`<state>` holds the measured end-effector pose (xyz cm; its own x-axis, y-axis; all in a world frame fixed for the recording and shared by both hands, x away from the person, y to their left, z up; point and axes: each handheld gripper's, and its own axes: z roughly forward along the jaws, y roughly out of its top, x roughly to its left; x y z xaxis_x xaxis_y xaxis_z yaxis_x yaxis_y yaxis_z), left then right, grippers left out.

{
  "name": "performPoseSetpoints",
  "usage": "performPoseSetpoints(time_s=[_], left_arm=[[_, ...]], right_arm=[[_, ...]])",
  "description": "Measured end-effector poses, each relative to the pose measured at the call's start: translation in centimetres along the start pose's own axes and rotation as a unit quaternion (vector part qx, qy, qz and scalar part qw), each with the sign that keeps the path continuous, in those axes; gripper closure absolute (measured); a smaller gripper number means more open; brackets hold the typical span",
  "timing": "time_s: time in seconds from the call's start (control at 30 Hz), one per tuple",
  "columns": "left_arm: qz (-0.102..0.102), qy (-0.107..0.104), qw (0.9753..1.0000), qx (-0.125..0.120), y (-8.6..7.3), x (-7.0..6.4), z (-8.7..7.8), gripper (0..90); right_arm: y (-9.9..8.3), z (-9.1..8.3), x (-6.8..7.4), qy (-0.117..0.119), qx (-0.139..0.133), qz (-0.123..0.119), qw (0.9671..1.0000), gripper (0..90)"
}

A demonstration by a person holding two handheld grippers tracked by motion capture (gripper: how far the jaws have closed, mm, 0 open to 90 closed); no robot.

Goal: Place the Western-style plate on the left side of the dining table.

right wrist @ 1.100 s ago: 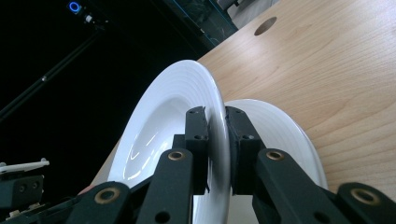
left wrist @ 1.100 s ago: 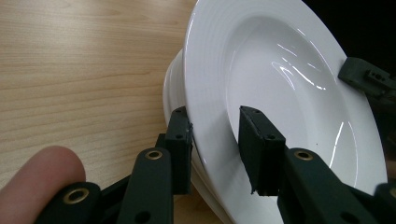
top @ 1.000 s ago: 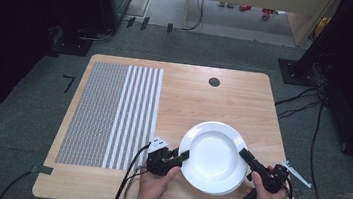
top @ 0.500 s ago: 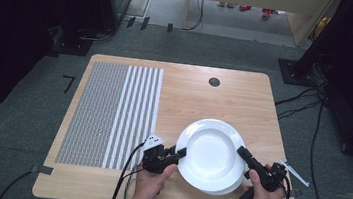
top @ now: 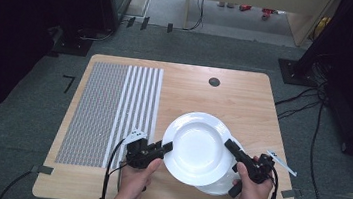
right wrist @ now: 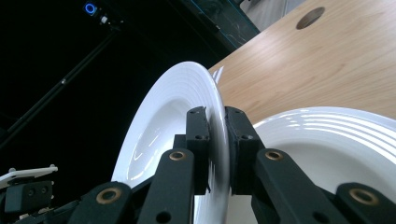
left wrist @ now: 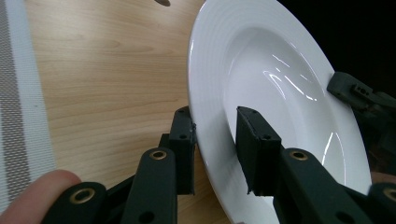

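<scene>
1. Lying beneath the lifted dish, a second white ceramic plate [top: 220, 185] is seen on the light wooden table [top: 244, 102], near its front right part; it is largely covered from above by the upper plate.
2. A grey-and-white striped woven mat [top: 112, 112] is spread over the left part of the table, well apart from the plates, and a small round dark hole [top: 214, 81] is set in the tabletop near the far edge.
3. A round white deep ceramic plate [top: 194, 147] is held between both tools above the lower plate, with a gap to the lower plate visible in the right gripper view.
4. The left gripper [left wrist: 215, 149] is closed onto the left rim of the raised plate, one jaw under the rim and one inside the bowl; a small gap is seen at the inner jaw.
5. The right gripper [right wrist: 215, 151] is clamped tightly on the opposite rim, its jaws nearly together.
6. The left hand [top: 136, 180] and the right hand [top: 252, 193] are brought in from the near edge, each wrapped around its tool, with the jaws angled inward towards the plate.
</scene>
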<state>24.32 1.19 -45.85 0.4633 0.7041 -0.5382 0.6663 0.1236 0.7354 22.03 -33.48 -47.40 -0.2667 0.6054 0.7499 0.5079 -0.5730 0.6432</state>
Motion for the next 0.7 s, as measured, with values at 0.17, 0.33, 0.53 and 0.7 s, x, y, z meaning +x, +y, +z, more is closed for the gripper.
performPoseSetpoints(time_s=[0.17, 0.33, 0.53, 0.7], left_arm=[[-0.005, 0.006, 1.0, -0.006, 0.7, 0.9, -1.3, 69.3], [-0.016, 0.013, 0.9997, -0.011, 1.2, 2.1, -2.4, 69.5], [-0.026, 0.018, 0.9993, -0.018, 1.6, 3.6, -3.5, 69.8], [-0.032, 0.024, 0.9989, -0.023, 2.0, 4.5, -4.2, 69.9]], right_arm=[[-0.2, 1.3, 1.1, 0.005, 0.003, -0.001, 1.0, 82.2], [-0.7, 2.7, 2.1, 0.009, 0.007, -0.002, 0.9999, 82.2], [-1.2, 4.6, 3.3, 0.012, 0.018, -0.007, 0.9997, 82.2], [-1.3, 6.0, 4.3, 0.013, 0.025, -0.014, 0.9995, 82.1]])
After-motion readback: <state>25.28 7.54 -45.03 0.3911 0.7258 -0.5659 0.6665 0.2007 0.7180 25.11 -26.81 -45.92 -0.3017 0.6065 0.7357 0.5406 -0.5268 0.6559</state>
